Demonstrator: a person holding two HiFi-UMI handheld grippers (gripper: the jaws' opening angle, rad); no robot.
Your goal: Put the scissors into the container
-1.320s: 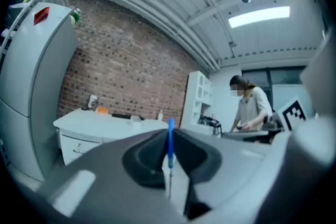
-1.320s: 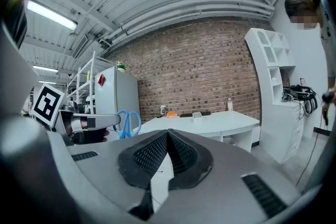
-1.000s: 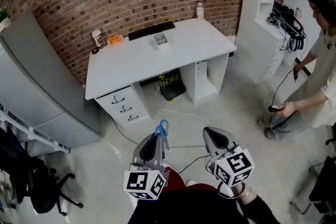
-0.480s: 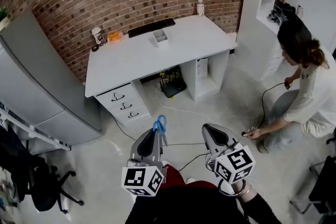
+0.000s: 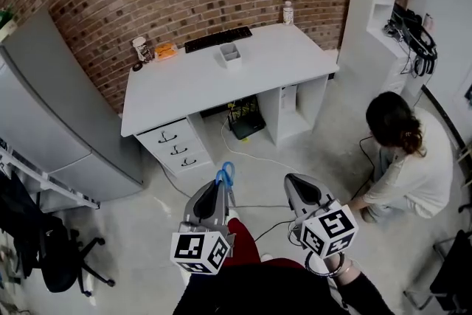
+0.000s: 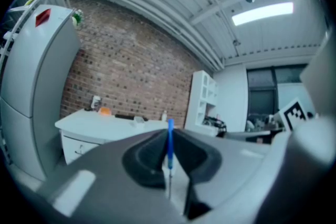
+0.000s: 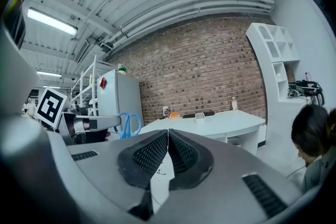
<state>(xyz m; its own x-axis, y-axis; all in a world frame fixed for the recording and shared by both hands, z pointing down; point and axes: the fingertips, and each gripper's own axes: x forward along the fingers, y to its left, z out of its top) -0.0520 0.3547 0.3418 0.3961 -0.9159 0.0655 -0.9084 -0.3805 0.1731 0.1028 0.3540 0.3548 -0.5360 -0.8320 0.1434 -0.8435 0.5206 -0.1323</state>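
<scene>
Left hand-held gripper (image 6: 169, 152) is found clamped on the blue-handled steel scissors (image 6: 169, 136), seen edge-on between its jaws; the right gripper (image 7: 167, 136) is noted closed on nothing. Carrying is judged the step in hand: the small white open-topped container (image 5: 230, 54) on the white desk (image 5: 184, 88) stands well apart, so an approach is called for before release. The scissors' long axis is aligned with the jaws, blue loops pointed toward the desk.

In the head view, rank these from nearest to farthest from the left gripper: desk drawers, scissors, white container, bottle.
1. scissors, clamped in the left gripper.
2. desk drawers, ahead, slightly left.
3. white container, centre of the desk.
4. bottle, back right corner.
</scene>
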